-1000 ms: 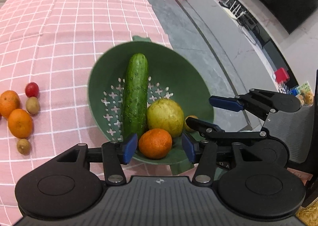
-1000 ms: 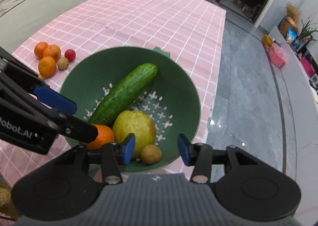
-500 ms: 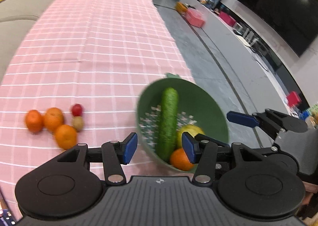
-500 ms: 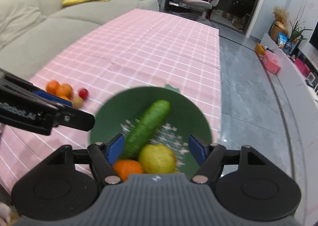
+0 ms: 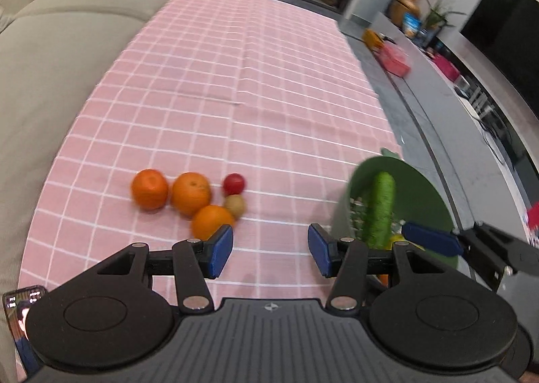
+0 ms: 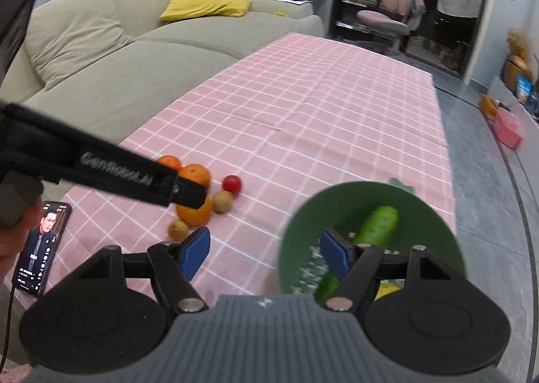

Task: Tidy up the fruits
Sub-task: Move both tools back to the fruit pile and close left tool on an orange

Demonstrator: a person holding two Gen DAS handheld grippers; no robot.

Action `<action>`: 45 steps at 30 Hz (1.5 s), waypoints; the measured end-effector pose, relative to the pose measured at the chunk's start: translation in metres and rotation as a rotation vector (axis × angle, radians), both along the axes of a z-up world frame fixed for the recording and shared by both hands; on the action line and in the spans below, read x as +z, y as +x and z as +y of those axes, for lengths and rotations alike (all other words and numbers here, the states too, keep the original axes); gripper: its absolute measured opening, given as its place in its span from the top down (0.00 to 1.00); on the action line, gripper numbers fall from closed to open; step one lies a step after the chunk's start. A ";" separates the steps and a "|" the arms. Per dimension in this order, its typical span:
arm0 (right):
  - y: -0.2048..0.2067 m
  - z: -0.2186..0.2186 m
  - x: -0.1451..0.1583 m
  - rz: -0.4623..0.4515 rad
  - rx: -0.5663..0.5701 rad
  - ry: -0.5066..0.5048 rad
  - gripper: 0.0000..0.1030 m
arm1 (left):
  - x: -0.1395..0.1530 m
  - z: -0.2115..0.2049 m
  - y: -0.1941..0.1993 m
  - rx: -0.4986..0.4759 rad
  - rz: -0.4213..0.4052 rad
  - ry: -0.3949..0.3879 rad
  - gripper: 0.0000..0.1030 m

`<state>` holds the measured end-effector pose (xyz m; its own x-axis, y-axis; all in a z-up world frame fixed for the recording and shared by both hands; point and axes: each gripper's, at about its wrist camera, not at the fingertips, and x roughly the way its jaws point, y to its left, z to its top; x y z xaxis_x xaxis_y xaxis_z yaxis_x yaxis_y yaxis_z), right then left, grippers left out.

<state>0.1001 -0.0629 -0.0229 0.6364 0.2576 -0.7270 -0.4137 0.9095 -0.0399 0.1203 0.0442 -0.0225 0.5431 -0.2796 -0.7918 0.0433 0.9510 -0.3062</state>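
Fruit cluster on the pink checked cloth (image 5: 256, 86): three oranges (image 5: 190, 193), a red tomato (image 5: 233, 182) and a brown kiwi (image 5: 234, 206) packed together, touching or nearly so; in the right wrist view a second kiwi (image 6: 178, 229) sits at 7 o'clock of the cluster. In the left wrist view the nearest orange (image 5: 211, 222) lies just past the left fingertip pad (image 5: 220, 250) of the left gripper (image 5: 270, 251), at about 11 o'clock of the gap; nothing between the pads, jaws stand apart, gripping nothing. Green colander (image 5: 422, 201) at 3 o'clock of the cluster, by the cloth's right edge, holds a cucumber (image 5: 380, 211) lying along the bowl, plus a yellow fruit and an orange mostly hidden behind the fingers. Right gripper (image 6: 264, 253) has no thing between its pads either; its jaws have just been opening and now stand wide. Its right pad (image 6: 333, 253) overlaps the colander's near left wall in view, contact cannot be told; left pad (image 6: 194, 251) hangs over bare cloth at 5 o'clock of the second kiwi. Phone (image 6: 42, 246) with lit screen at the cloth's near left corner. Beige sofa (image 6: 101, 56) with yellow cushion (image 6: 205, 2) at 10 o'clock, beyond the cloth. Blurred frames.
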 end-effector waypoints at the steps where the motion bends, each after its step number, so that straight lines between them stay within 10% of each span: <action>1: 0.001 0.003 -0.002 0.002 0.008 -0.001 0.33 | -0.002 0.004 0.000 0.008 0.000 -0.002 0.42; 45: 0.098 0.076 -0.093 0.285 0.008 0.212 0.49 | -0.083 0.088 0.042 0.228 -0.032 -0.031 0.52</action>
<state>0.1980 0.0127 -0.1162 0.4129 0.4261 -0.8049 -0.3879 0.8819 0.2679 0.1622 0.1325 -0.1060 0.6196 -0.1711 -0.7660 -0.1613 0.9273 -0.3377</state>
